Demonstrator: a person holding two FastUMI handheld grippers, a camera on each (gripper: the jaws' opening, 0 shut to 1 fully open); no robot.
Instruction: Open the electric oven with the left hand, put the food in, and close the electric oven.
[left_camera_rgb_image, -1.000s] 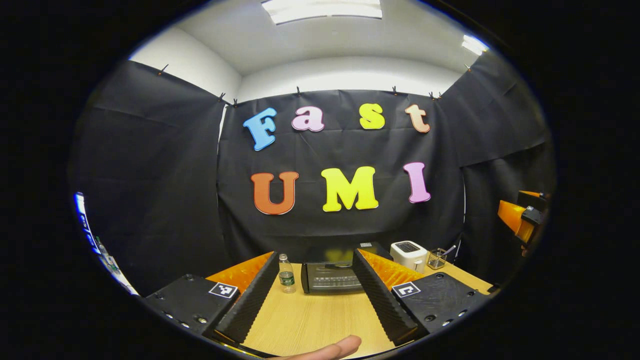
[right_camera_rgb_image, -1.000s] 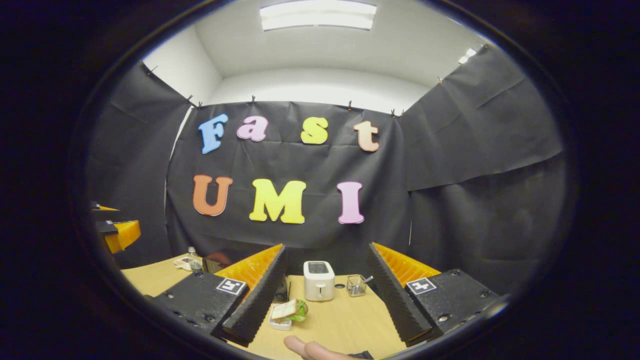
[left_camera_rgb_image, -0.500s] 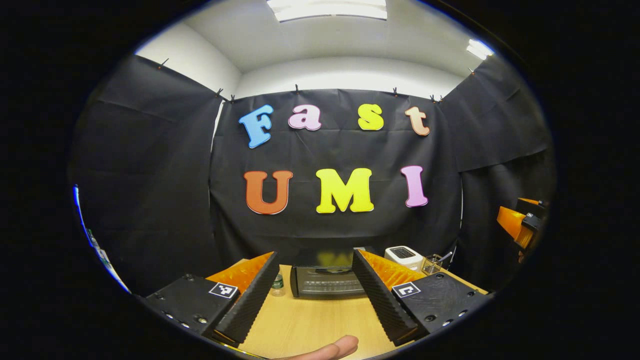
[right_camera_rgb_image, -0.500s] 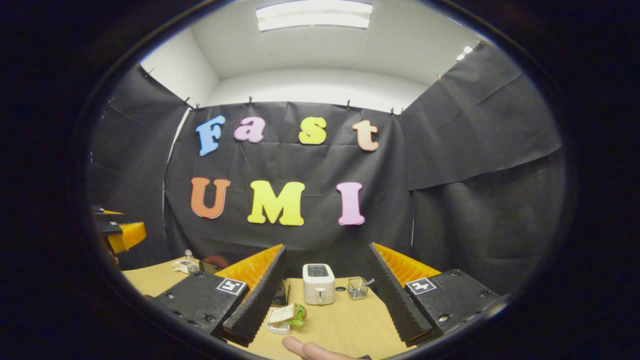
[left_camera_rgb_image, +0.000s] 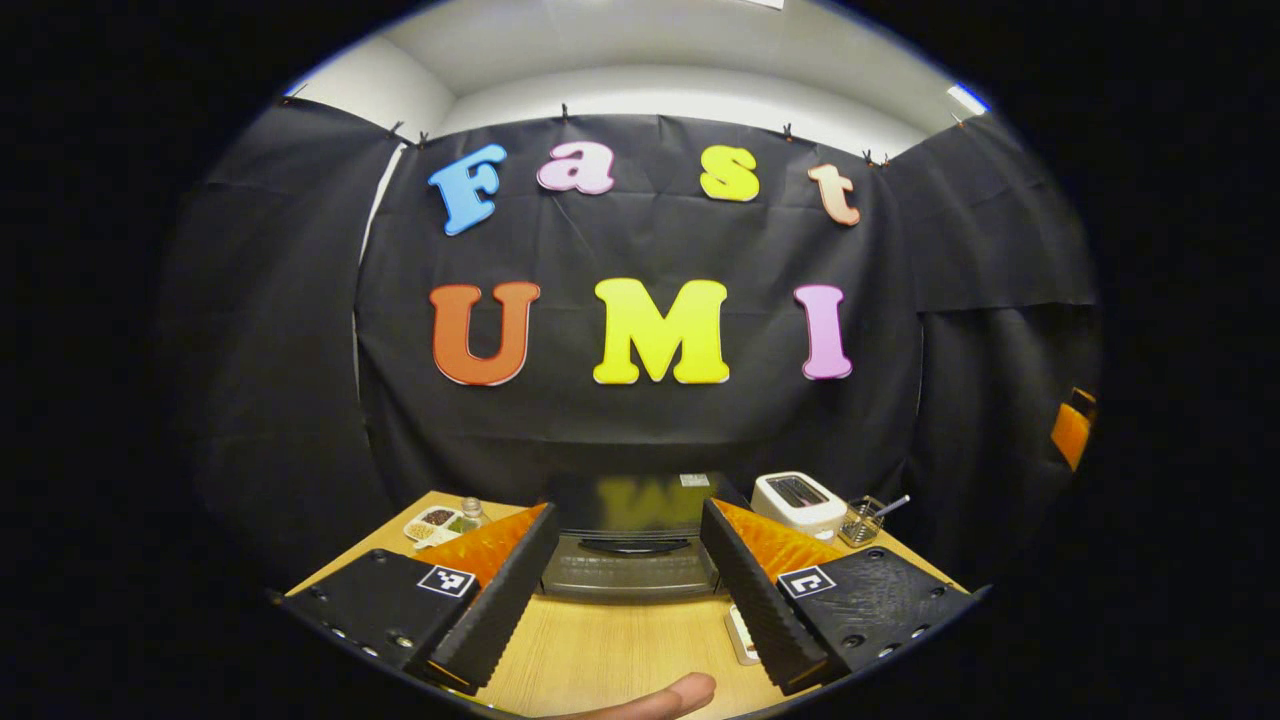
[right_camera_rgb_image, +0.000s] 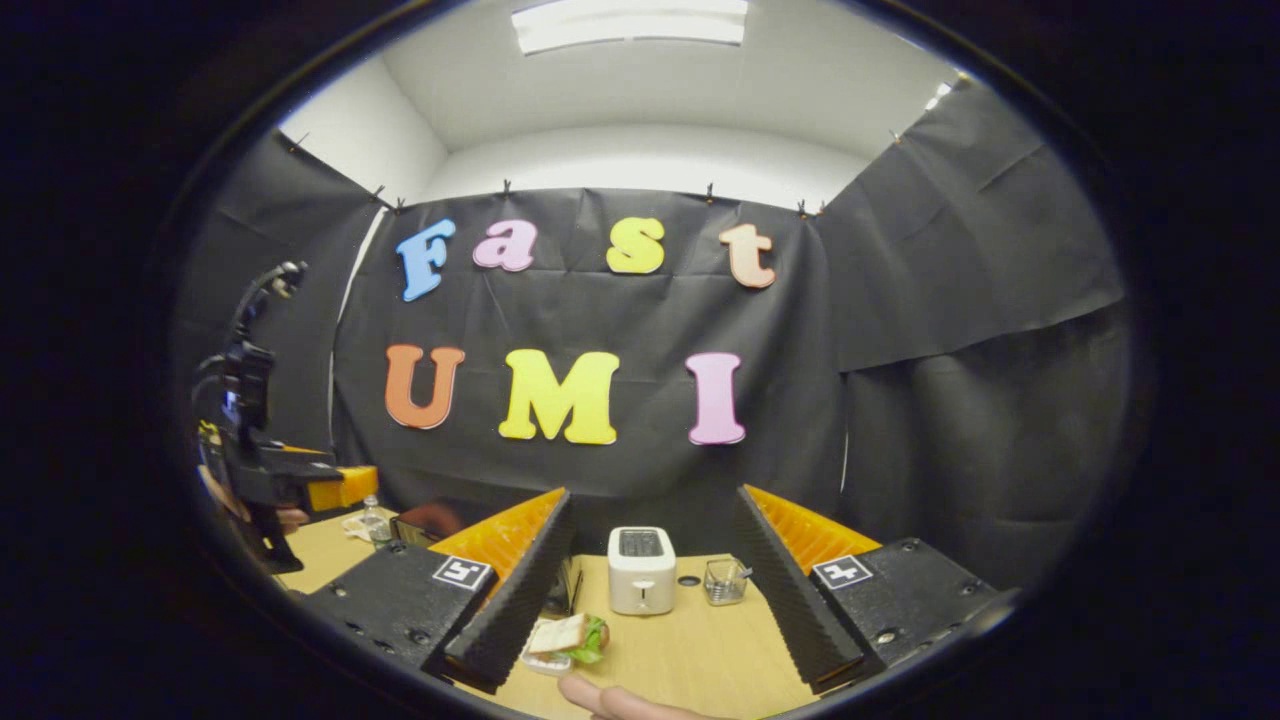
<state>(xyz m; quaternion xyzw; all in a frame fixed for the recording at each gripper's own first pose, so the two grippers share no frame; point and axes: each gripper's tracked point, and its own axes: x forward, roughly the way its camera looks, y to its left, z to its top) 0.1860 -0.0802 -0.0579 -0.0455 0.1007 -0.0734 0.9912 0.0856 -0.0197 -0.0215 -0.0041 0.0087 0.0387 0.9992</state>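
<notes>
In the left gripper view the dark electric oven (left_camera_rgb_image: 630, 560) stands on the wooden table straight ahead, door closed, its curved handle (left_camera_rgb_image: 635, 545) framed between my fingers. My left gripper (left_camera_rgb_image: 625, 600) is open and a short way in front of the door, touching nothing. In the right gripper view the food, a sandwich with lettuce on a small white plate (right_camera_rgb_image: 565, 638), lies just ahead beside my left finger. My right gripper (right_camera_rgb_image: 650, 600) is open and empty above the table. The left gripper (right_camera_rgb_image: 270, 475) and the hand holding it appear far left there, near the oven's corner (right_camera_rgb_image: 420, 525).
A white toaster (left_camera_rgb_image: 795, 500) and a glass with a spoon (left_camera_rgb_image: 860, 520) stand right of the oven. A small dish of seeds (left_camera_rgb_image: 432, 520) and a bottle (right_camera_rgb_image: 372, 515) sit to its left. A plate edge (left_camera_rgb_image: 740, 635) peeks by my right finger.
My left gripper has moved forward toward the oven and tipped down, so the oven looks larger and centred. The right gripper has hardly moved; the left gripper has come further into its view.
</notes>
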